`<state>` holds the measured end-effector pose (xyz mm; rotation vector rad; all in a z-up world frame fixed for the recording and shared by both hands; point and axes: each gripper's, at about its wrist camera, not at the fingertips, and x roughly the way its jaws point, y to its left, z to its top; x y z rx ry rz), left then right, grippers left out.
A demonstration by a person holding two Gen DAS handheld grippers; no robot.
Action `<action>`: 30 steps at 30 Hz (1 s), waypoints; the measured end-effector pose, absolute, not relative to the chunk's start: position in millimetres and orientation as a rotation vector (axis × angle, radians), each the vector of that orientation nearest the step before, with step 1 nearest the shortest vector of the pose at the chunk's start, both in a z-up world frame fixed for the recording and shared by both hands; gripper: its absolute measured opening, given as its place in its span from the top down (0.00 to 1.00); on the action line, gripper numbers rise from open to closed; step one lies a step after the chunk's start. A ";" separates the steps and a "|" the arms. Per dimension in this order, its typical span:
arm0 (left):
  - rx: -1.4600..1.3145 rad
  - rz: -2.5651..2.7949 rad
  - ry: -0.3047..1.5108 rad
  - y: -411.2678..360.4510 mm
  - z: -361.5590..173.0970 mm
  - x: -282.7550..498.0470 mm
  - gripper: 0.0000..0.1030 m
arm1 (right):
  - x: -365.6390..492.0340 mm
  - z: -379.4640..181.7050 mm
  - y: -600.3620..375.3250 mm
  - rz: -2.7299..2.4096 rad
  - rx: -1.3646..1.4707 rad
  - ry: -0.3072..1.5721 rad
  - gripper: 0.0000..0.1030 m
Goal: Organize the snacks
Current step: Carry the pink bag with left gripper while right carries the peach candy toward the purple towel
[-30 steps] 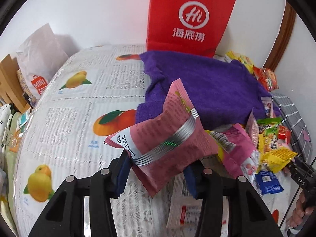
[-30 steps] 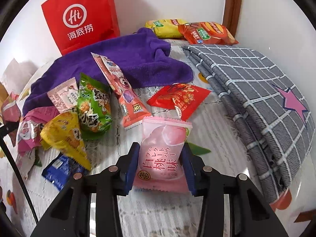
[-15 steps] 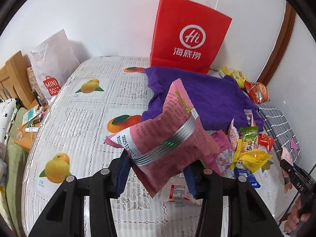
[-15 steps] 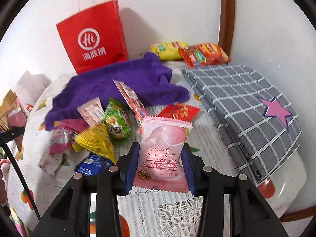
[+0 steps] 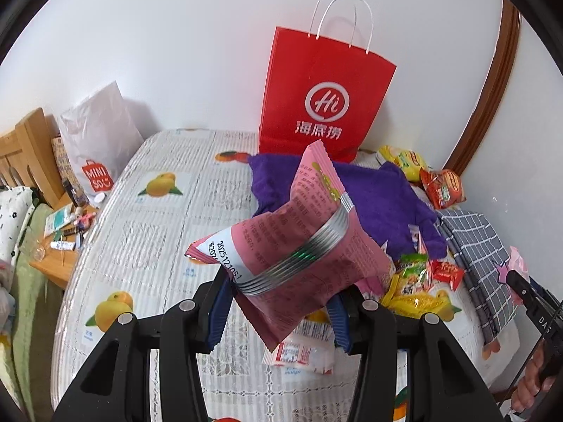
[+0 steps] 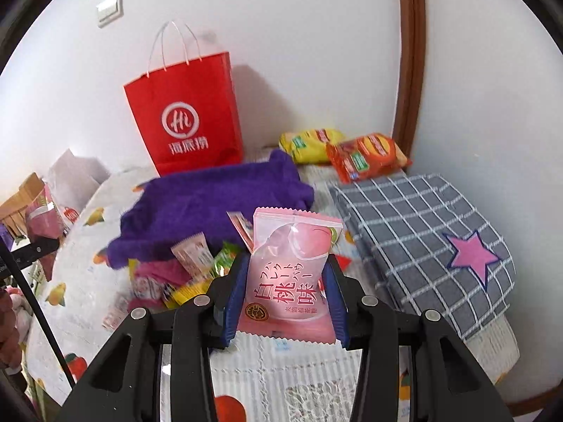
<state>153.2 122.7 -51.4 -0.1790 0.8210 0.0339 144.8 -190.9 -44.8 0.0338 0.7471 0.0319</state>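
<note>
Two packets clamped: left hand-held gripper point(image 5: 279, 311) on pink pack point(image 5: 299, 246), right hand-held gripper point(image 6: 285, 299) on peach pack point(image 6: 292, 267), lower edges hidden

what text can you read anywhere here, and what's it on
"Hi" over "海底捞": red paper bag
"MINISO": white plastic bag
"20251210S1": dark pink packet in the left gripper; its fine print is too small to read
"白桃味": pale pink packet in the right gripper; the line above is unclear
Loose snacks in the pile and the chip bags: too small or blurred
</note>
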 end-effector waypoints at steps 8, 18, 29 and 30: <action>-0.156 0.027 0.787 112.9 -32.9 175.3 0.55 | 174.9 -21.8 -177.1 0.074 0.024 0.731 0.59; -0.109 0.004 0.771 98.6 -25.9 219.0 0.55 | 223.8 -6.5 -153.5 0.127 0.018 0.721 0.59; -0.115 0.008 0.766 97.3 -27.1 278.5 0.55 | 292.0 -10.2 -137.9 0.187 0.052 0.765 0.59; -0.113 0.013 0.770 97.6 -28.5 282.6 0.55 | 300.4 -12.6 -136.8 0.189 0.055 0.772 0.59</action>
